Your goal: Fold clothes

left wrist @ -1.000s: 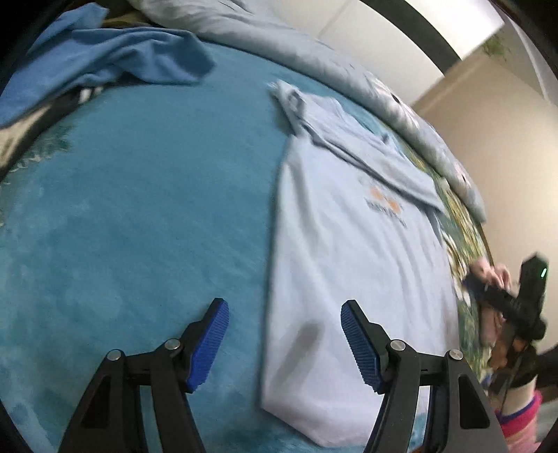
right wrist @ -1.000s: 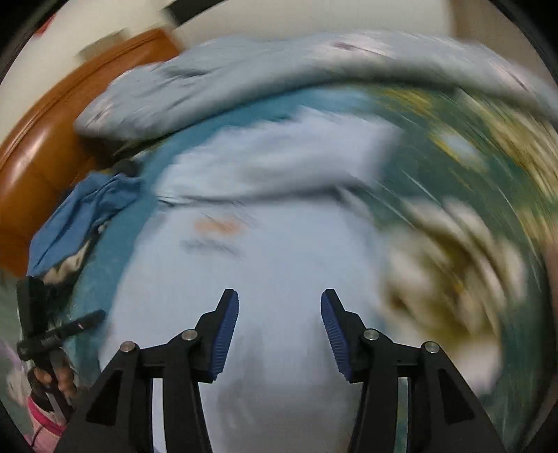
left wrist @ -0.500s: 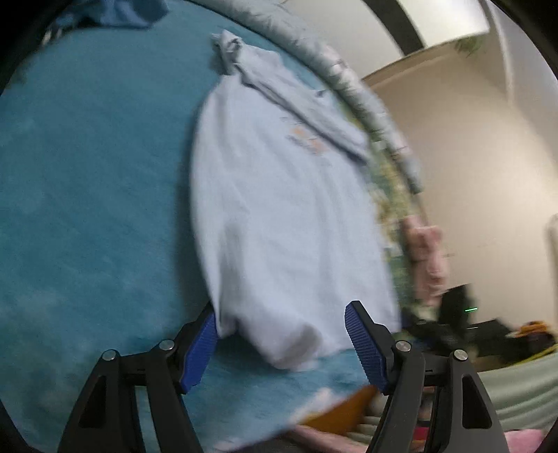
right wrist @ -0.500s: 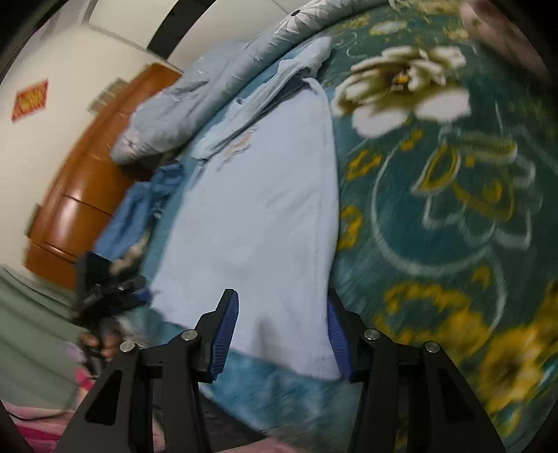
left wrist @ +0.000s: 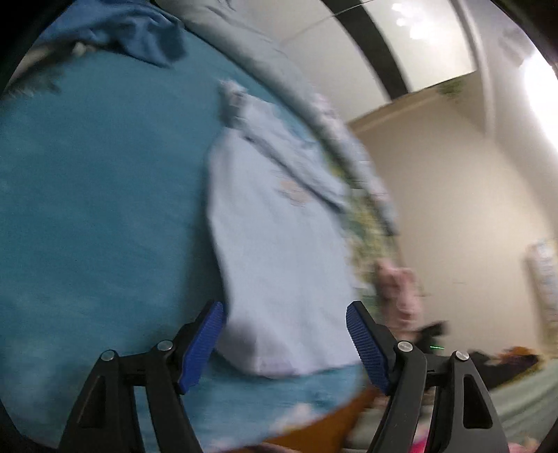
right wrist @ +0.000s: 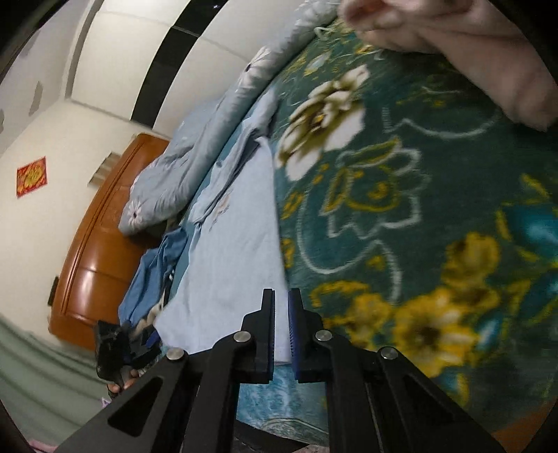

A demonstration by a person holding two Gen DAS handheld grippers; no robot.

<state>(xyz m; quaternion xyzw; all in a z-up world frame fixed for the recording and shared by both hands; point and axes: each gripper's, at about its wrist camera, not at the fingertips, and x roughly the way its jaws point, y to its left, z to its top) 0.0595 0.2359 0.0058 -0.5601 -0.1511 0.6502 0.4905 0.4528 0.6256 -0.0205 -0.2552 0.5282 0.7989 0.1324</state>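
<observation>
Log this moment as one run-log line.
step: grasp hem | right tongs: closed on light blue T-shirt bottom corner | left tongs: open, at opposite hem corner | bed blanket: shirt flat

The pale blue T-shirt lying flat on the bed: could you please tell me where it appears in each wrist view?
Left wrist view: the pale blue T-shirt runs down the centre, its hem between the open left gripper fingers.
Right wrist view: it lies left of centre, its hem corner in the right gripper.
Shared landmark: the crumpled darker blue garment.

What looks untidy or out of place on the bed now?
The dark blue garment lies crumpled in a heap near the light blue T-shirt, which lies flat, its upper part folded over. Nothing looks spilled or damaged.
</observation>
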